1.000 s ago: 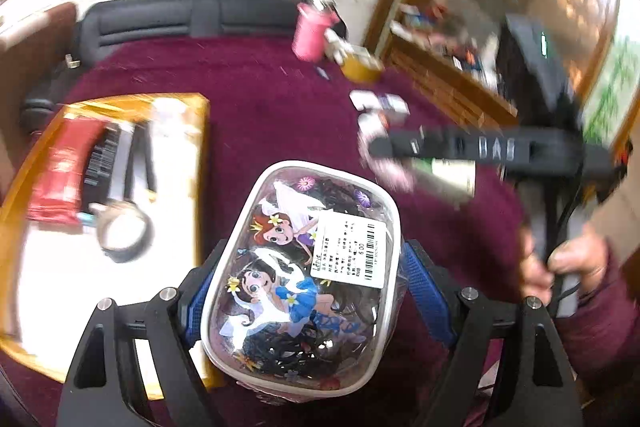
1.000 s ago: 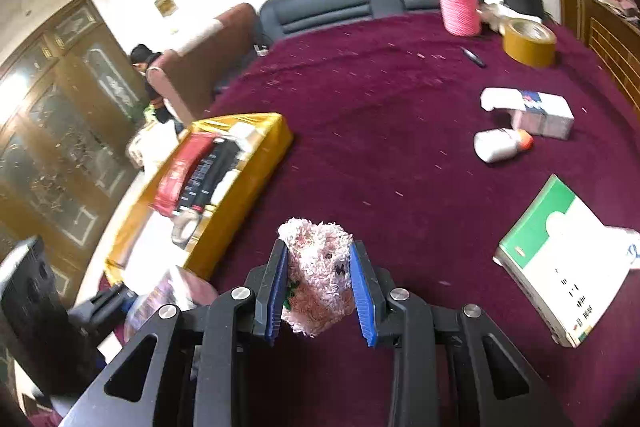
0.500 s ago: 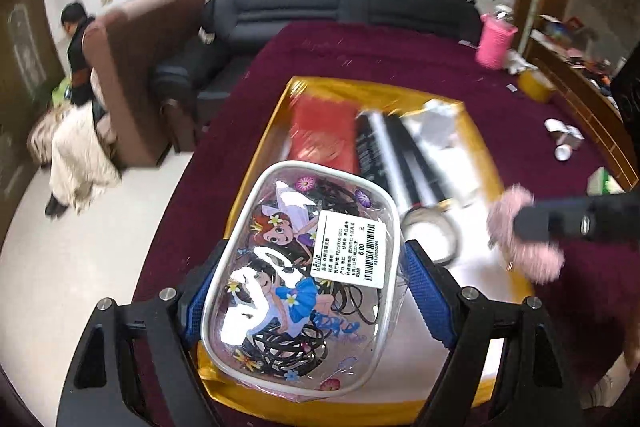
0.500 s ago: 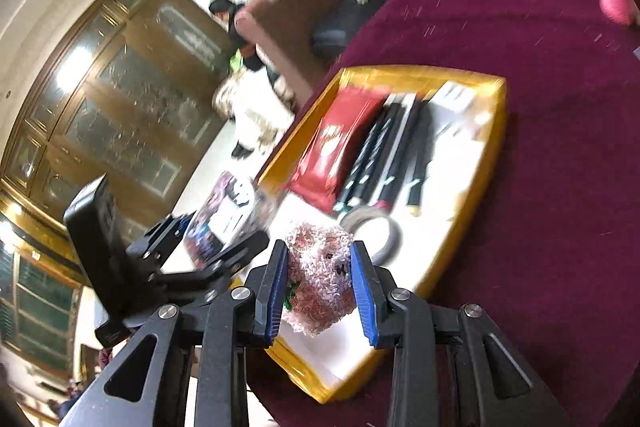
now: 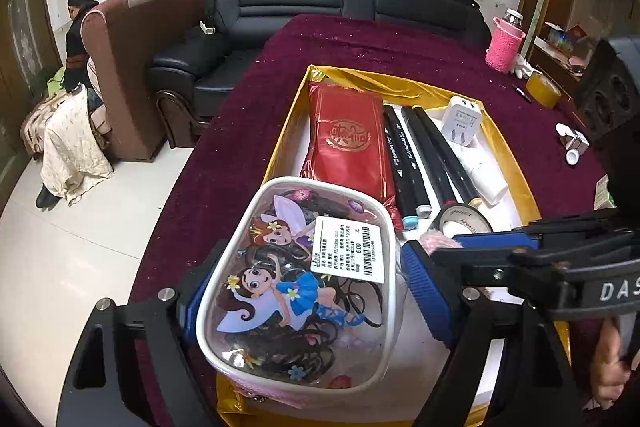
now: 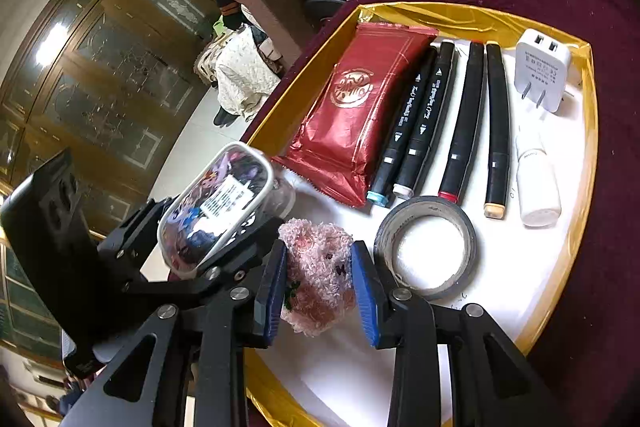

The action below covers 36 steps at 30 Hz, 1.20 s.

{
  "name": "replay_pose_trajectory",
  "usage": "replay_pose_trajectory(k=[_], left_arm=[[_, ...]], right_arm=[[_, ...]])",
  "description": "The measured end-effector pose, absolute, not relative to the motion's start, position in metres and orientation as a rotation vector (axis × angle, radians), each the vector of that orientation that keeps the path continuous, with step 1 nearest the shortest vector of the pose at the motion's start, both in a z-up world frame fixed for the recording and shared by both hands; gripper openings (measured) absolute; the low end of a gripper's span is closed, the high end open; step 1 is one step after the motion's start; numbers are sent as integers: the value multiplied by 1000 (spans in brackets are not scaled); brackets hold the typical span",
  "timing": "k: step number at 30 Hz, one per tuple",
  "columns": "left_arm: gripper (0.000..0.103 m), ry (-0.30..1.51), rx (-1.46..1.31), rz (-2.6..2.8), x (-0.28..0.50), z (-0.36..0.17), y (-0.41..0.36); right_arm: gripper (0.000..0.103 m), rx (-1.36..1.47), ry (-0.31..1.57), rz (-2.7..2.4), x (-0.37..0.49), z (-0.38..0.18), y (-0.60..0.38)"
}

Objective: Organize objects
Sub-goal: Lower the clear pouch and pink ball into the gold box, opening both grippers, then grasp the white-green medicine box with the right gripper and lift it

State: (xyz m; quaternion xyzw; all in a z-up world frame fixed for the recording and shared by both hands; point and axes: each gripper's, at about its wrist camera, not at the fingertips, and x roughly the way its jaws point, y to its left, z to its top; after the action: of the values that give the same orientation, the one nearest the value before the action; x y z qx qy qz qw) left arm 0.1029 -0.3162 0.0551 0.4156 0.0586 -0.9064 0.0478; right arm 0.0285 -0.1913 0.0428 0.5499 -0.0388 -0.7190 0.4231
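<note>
My left gripper [image 5: 312, 287] is shut on a clear pouch [image 5: 304, 291] printed with cartoon fairies, dark hair ties inside. It hangs over the near left corner of a gold tray [image 5: 280, 143] on the maroon table. My right gripper [image 6: 318, 279] is shut on a pink fluffy toy [image 6: 316, 267], low over the tray's white floor beside a grey tape roll [image 6: 424, 205]. The pouch [image 6: 216, 203] sits just left of the toy. In the tray lie a red packet [image 6: 360, 107], several black markers [image 6: 424, 123], a white charger [image 6: 542, 67] and a white bottle [image 6: 536, 187].
The table's left edge drops to a tiled floor near the tray. A black sofa [image 5: 320, 3] and brown armchair [image 5: 132, 67] stand beyond, a person [image 5: 78, 39] behind the chair. A pink bottle sleeve [image 5: 504, 45] and yellow tape [image 5: 542, 91] sit at the far right.
Both grippers swung left from the middle of the table to above the gold tray, each carrying its object. The right gripper with the toy came in close beside the pouch.
</note>
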Motion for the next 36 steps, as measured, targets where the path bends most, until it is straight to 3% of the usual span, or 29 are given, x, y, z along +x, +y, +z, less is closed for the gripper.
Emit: replay_pose_trajectory(k=[6,10,15,27,36], left_arm=[[85,266,1291,-2749,109,58,-324],[91,347,1303,-2740,111,61,-328],[92,361,1298,-2731,111,69,-322],[99,461,991,-2882,139,135,-281],[100,369,1128,-3015,125,129,-186]], right_arm=[[50,1387,-128,-1807,26,40,-192],[56,1377,-162,-1820,27,43,-185],[71,1352,-204,-1838,27,48,-171],[81,1214,-191,-1954,45,72,-108],[85,1198,-337,-2066,39,75,-13]])
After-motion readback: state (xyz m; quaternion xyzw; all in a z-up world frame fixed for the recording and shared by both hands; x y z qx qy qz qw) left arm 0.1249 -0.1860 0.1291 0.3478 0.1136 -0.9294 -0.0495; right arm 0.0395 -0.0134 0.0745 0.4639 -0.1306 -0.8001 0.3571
